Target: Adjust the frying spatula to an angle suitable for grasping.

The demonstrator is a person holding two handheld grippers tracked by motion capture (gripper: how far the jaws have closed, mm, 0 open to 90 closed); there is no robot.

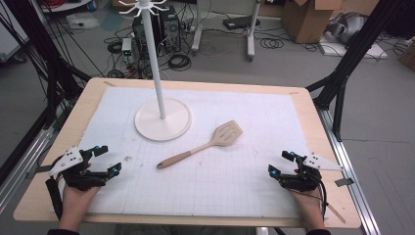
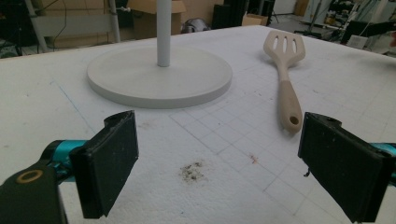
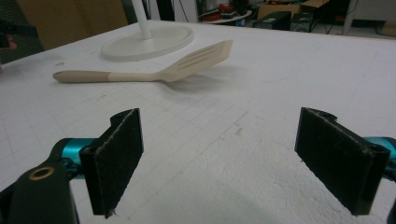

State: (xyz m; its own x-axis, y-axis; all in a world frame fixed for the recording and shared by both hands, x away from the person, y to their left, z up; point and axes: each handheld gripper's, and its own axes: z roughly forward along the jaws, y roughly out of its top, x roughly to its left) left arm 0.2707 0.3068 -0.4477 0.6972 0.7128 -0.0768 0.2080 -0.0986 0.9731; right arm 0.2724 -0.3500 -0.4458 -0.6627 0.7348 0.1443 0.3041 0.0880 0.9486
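Spatula lies free at mid-counter, both tongs wide

Spatula (image 1: 203, 146) lies flat on the white mat (image 1: 254, 112), slotted blade far-right, handle end near-left; just right of the stand base (image 1: 162, 120), apart from it; bare mat all round it. Left tongs (image 1: 106, 159) sit near the counter (image 1: 313, 122) near-left edge, jaws wide, empty; right tongs (image 1: 280, 163) near the near-right edge, likewise wide and empty.

On the desk (image 1: 303, 105), the stand (image 1: 162, 119) sits far and left of centre. The spatula (image 1: 205, 145) lies just right of it, nearer, handle pointing near-left.
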